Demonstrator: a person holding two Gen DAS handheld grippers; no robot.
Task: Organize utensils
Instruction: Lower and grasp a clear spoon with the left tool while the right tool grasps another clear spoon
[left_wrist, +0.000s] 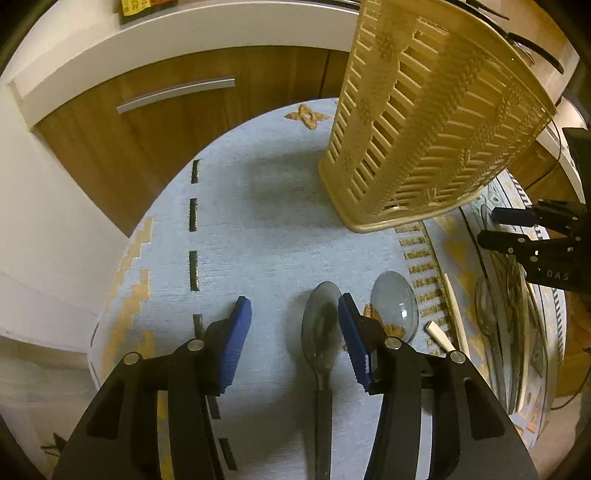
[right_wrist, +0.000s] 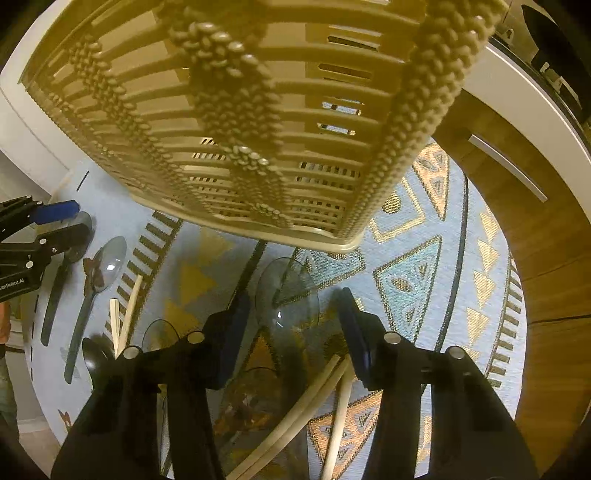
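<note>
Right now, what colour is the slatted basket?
Beige, the basket has open slats and beaded bands; the left wrist view shows it best.

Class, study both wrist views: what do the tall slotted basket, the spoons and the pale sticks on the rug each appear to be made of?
Basket: likely moulded plastic, beige and matte, with even slots and a raised woven pattern.
Spoons: probably clear, smoke-tinted plastic; the rug pattern shows through the bowls, which carry glossy highlights.
Sticks: pale cream and smooth; wood, bamboo or plastic, I cannot tell.
Rug: woven textile, visible ribbed weave.
</note>
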